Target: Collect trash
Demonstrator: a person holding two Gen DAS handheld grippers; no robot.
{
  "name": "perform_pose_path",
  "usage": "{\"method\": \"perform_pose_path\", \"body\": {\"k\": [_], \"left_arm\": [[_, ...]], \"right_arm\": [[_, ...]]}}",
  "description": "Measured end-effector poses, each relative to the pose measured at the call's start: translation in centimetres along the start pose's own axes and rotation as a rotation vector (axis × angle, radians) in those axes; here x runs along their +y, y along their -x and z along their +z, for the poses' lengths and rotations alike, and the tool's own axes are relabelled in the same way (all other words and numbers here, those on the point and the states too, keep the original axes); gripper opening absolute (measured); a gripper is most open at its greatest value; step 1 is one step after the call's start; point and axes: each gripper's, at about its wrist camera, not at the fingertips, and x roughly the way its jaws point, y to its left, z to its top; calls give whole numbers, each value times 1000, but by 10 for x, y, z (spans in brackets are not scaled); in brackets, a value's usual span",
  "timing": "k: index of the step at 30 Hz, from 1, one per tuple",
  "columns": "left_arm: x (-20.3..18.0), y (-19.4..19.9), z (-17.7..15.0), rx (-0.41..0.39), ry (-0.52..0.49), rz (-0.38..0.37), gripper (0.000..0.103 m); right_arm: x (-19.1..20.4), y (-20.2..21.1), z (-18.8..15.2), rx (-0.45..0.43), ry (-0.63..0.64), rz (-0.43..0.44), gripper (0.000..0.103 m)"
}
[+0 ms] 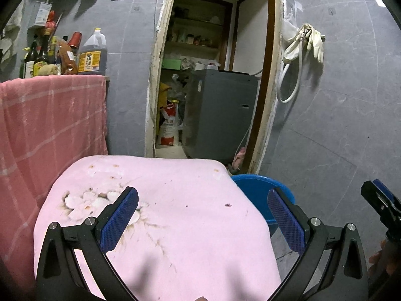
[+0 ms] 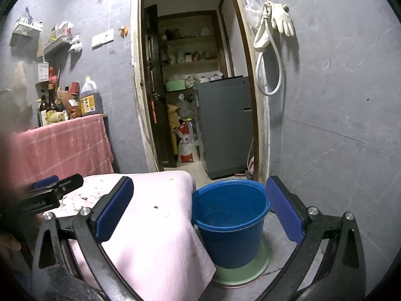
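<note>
A small table under a pale pink flowered cloth (image 1: 175,225) fills the lower left wrist view. A dark crumb (image 1: 227,204) and a few tiny brown specks lie on it; the same crumb (image 2: 156,207) shows in the right wrist view. My left gripper (image 1: 203,217) hovers open over the cloth, holding nothing. Beside the table's right edge a blue bucket (image 2: 230,220) stands on a green base (image 2: 240,273); its inside looks bare. My right gripper (image 2: 199,209) is open and holds nothing, framing the table edge and the bucket. The table hides most of the bucket (image 1: 260,195) in the left wrist view.
A counter draped in pink checked cloth (image 1: 50,130) at the left carries bottles and an oil jug (image 1: 92,55). Straight ahead is a doorway with a grey washing machine (image 2: 225,125) and a white sack (image 2: 186,148). A hose and rubber gloves (image 2: 275,22) hang on the grey wall.
</note>
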Motion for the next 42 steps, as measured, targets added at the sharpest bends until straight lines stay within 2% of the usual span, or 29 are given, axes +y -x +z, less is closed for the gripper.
{"method": "perform_pose_path", "body": {"k": [16, 24, 33, 42], "left_arm": [[2, 40, -40, -52, -38, 50, 101], [12, 53, -62, -66, -27, 126, 101], [14, 58, -80, -70, -31, 184, 101], [16, 58, -94, -71, -20, 208, 101]], "right_arm": [[23, 26, -34, -20, 33, -4, 103], [34, 33, -53, -21, 45, -87, 103], [39, 39, -72, -4, 51, -118, 103], [40, 43, -83, -5, 57, -117, 103]]}}
